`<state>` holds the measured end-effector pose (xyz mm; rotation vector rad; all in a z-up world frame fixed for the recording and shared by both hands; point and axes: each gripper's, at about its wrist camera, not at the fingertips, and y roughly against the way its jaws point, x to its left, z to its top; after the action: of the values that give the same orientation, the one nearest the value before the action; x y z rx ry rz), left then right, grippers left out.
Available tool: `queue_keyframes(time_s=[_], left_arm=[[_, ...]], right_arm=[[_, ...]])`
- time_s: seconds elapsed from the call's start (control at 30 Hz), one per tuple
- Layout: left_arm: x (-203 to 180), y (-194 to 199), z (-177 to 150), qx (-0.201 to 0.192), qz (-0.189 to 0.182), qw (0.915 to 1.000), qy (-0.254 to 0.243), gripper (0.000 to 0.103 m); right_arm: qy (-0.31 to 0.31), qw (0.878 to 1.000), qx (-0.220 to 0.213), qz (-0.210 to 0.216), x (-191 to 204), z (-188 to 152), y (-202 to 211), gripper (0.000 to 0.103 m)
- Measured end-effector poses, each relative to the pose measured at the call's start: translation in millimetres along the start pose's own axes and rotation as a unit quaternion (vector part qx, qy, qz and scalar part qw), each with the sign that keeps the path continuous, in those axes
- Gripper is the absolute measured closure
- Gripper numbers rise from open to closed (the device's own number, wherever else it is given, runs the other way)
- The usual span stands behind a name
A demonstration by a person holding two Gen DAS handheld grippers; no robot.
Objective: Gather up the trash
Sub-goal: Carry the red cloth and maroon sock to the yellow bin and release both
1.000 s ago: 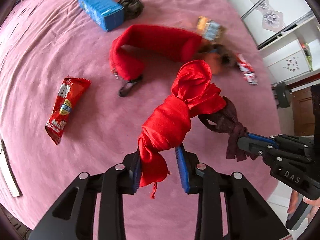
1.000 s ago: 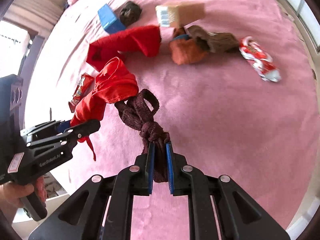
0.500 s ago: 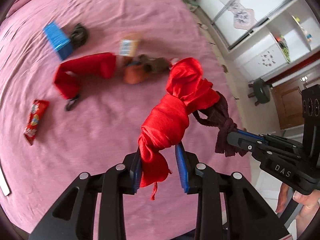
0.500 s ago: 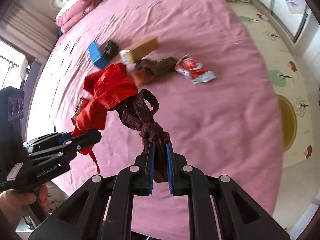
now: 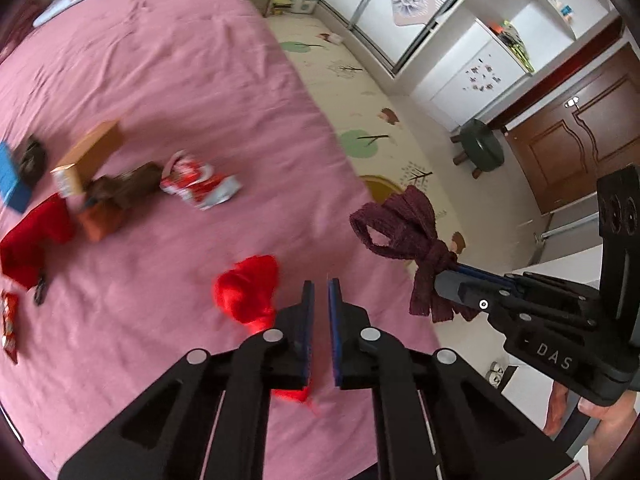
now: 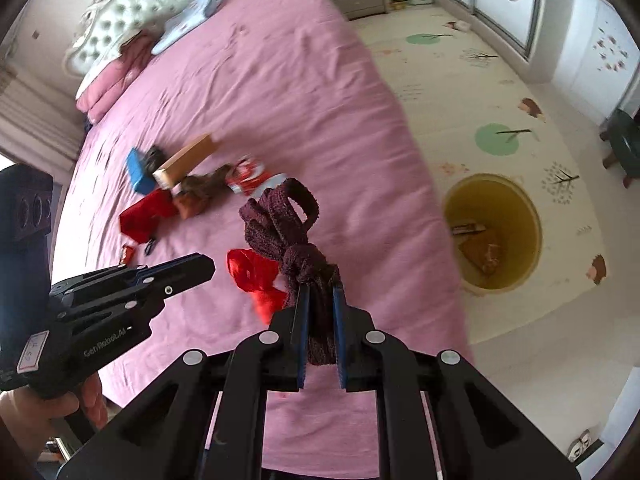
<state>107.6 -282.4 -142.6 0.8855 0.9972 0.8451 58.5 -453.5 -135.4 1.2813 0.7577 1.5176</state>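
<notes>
My left gripper hangs over the pink bed; its jaws are closing with nothing between them. The red knotted cloth lies loose and blurred just left of and below its fingers, also seen as the red cloth in the right wrist view. My right gripper is shut on the tail of a maroon knotted cloth, which it holds above the bed's edge. Further up the bed lie a crumpled red snack wrapper, a cardboard box and a blue box.
A round yellow bin with some rubbish inside stands on the patterned floor mat right of the bed. Another red cloth, brown and orange cloths and a red candy packet lie on the bed. A green stool stands near the door.
The red cloth has slipped out of my left gripper and dropped towards the bed; its jaws have come together. Both grippers have swung towards the bed's edge, with the floor and bin now visible.
</notes>
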Motion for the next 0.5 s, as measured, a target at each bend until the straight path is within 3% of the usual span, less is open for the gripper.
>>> queue_keyframes(time_s=[0.2,0.23,0.27,0.33,0.5], left_arm=[[-17,-17,12,0.015,0.01,0.9998,-0.008,0.097],[-14,-19,10,0.019,0.011,0.9998,-0.001,0.094],[-8,-21,5,0.025,0.016,0.9995,0.012,0.082],[4,-28,-4,0.038,0.028,0.9985,0.027,0.073],[35,-50,-33,0.078,0.057,0.9932,0.065,0.069]], right_arm=[[-0.026,1.0,-0.005,-0.003,-44,8,8,0.092],[-0.027,1.0,-0.004,-0.001,-48,8,8,0.092],[-0.027,1.0,-0.002,0.001,-49,8,7,0.092],[-0.023,1.0,0.003,0.004,-50,8,1,0.092],[-0.012,0.999,0.023,0.019,-42,1,-19,0.092]])
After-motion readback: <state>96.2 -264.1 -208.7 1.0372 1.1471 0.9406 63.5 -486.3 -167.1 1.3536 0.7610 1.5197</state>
